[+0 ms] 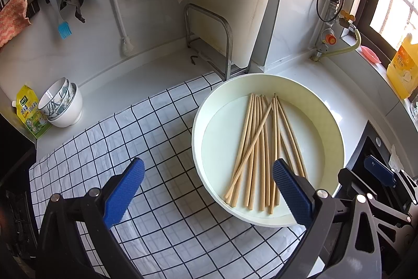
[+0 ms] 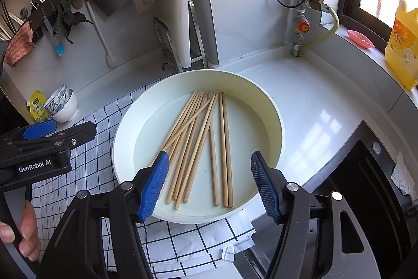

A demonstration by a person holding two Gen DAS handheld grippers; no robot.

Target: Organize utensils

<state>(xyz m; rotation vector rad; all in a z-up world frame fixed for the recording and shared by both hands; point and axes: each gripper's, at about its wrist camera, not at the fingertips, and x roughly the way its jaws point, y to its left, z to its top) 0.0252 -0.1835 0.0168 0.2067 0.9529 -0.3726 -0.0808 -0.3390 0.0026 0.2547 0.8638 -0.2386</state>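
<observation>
Several wooden chopsticks (image 1: 258, 148) lie loosely crossed in a round cream tray (image 1: 331, 119) on a white checked cloth (image 1: 146, 132). My left gripper (image 1: 209, 166) is open and empty, above the cloth at the tray's near left rim. In the right wrist view the chopsticks (image 2: 198, 143) lie in the same tray (image 2: 271, 111). My right gripper (image 2: 209, 161) is open and empty, hovering over the tray's near edge. The left gripper (image 2: 39, 132) shows at the left of that view, the right gripper (image 1: 378, 171) at the right of the left wrist view.
Stacked bowls (image 1: 61, 103) and a yellow packet (image 1: 30, 111) stand at the far left. A metal rack (image 1: 209, 41) and a white board stand behind the tray. A yellow oil bottle (image 2: 402, 46) is on the windowsill. A black stove (image 2: 365, 187) lies at the right.
</observation>
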